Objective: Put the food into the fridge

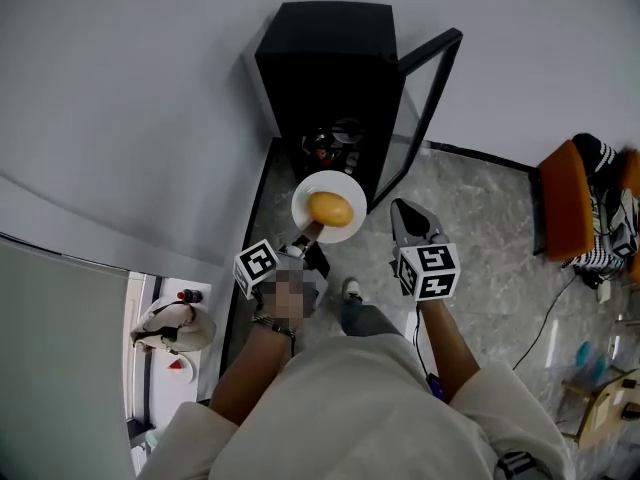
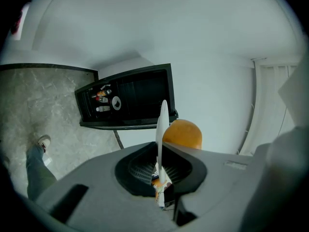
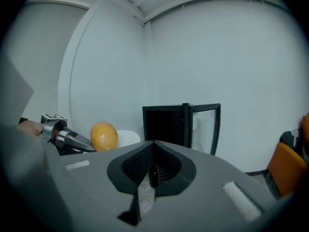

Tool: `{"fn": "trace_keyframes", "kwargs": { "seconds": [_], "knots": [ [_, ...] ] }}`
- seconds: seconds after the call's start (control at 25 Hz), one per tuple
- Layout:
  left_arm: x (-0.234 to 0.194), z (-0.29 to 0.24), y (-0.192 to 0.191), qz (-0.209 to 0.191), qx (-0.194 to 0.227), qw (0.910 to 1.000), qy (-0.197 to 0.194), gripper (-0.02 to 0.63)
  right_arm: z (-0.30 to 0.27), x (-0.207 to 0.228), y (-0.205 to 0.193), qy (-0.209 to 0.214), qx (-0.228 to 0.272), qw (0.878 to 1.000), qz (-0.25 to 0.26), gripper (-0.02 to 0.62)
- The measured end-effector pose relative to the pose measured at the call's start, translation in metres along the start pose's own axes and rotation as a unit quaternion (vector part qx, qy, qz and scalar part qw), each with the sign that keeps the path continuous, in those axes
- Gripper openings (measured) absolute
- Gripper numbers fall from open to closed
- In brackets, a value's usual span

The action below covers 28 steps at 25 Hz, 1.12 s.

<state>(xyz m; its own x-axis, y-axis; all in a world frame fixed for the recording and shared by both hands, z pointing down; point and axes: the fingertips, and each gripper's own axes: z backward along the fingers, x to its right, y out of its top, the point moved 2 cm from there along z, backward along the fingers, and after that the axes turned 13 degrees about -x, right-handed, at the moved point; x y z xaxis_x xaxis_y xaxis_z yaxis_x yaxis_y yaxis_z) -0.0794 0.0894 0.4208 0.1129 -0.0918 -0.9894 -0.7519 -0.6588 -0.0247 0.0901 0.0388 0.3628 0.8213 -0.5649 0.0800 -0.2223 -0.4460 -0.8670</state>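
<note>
I hold the white plate [image 1: 351,188] by its near rim with the left gripper [image 1: 310,233]. The jaws are almost together and they pinch only this thin edge. On the plate lies one yellow-orange fruit [image 1: 330,209], loose, with nothing to keep it in place. The plate is in the air, just before the open black mini fridge [image 1: 330,58], whose glass door [image 1: 425,108] stands to the right.

I judge the plate to be stiff, smooth and breakable. A grip at one edge lets the far side pull downward, so it can slip or turn between the pads. The fruit looks smooth and rounded, so it will roll if the plate tilts. I would keep the plate level and move slowly.

The right gripper [image 3: 153,146] has its jaws closed on nothing. It could support the free side of the rim.
</note>
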Motion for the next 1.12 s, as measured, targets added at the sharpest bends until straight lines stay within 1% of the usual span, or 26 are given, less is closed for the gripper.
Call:
{"fn": "trace_keyframes", "kwargs": {
  "seconds": [0.28,0.48,0.72,0.84,1.12],
  "knots": [
    [0.009,-0.049,0.04,0.002,0.013,0.9999,-0.001,0.012,-0.042,0.035,0.025,-0.002,-0.007,1.0,-0.001,0.006],
    [0.013,-0.08,0.061,0.009,0.021,0.9997,-0.001,0.012,-0.066,0.057,0.04,0.001,-0.011,1.0,-0.001,0.006],
    [0.014,-0.103,0.082,0.015,0.034,0.9993,-0.005,0.012,-0.093,0.071,0.055,-0.002,-0.01,1.0,0.001,0.006],
    [0.011,-0.114,0.096,0.014,0.032,0.9994,-0.001,0.011,-0.109,0.075,0.061,-0.005,-0.005,1.0,0.0,0.006],
    [0.001,-0.137,0.139,0.01,0.022,0.9997,-0.009,0.012,-0.15,0.08,0.074,-0.009,0.007,1.0,0.0,0.006]
  ]
}}
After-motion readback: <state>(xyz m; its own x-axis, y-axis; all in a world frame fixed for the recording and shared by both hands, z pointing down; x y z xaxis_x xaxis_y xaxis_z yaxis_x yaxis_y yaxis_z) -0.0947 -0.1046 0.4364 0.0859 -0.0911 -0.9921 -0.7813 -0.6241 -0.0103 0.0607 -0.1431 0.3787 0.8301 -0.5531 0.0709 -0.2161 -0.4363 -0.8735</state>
